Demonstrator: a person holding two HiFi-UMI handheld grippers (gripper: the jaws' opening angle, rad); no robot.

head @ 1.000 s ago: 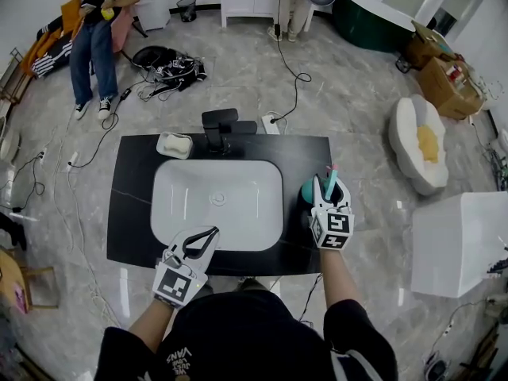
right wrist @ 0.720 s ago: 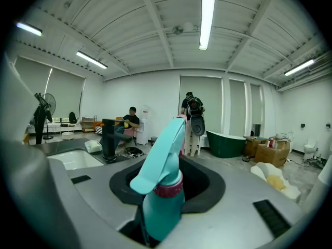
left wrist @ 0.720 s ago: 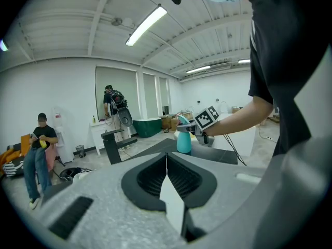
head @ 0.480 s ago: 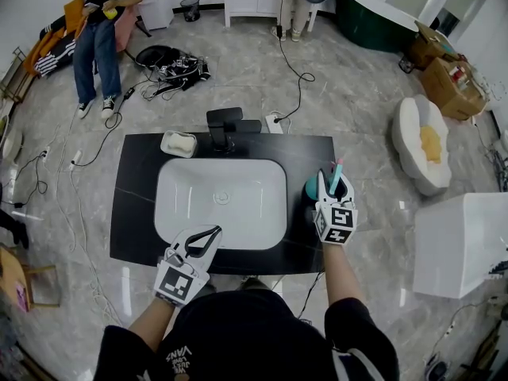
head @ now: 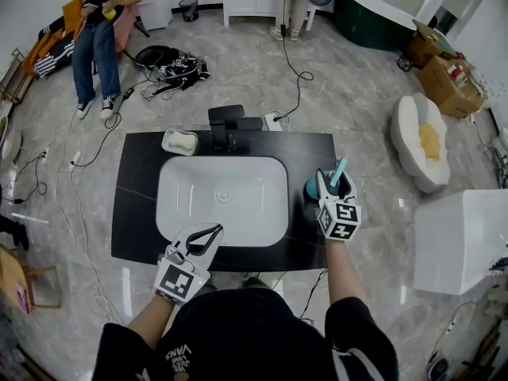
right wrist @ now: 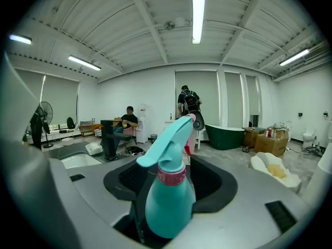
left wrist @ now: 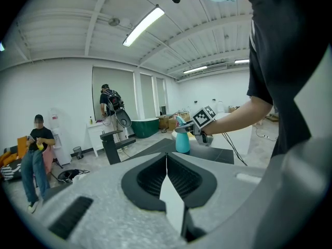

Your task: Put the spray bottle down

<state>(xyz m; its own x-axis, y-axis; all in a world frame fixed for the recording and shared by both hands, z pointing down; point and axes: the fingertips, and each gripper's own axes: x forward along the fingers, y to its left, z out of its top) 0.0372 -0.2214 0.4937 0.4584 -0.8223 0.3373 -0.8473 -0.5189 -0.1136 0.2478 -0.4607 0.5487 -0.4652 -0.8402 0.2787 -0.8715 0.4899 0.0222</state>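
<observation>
The teal spray bottle with a pink collar stands upright on the black counter, right of the white sink. My right gripper is around it; its jaws have just been opening and stand wide, with the bottle between them and the pads off it. My left gripper hovers at the sink's near edge, shut on nothing. From the left gripper view its own jaws meet in a line, and the bottle shows far off beside the right gripper.
A black faucet and a white soap dish stand behind the sink. Cables lie on the marble floor beyond the counter. A person sits at the far left. A white box stands to the right.
My right gripper's jaws have spread apart around the spray bottle, letting it go where it stands. Both hands stayed where they were.
</observation>
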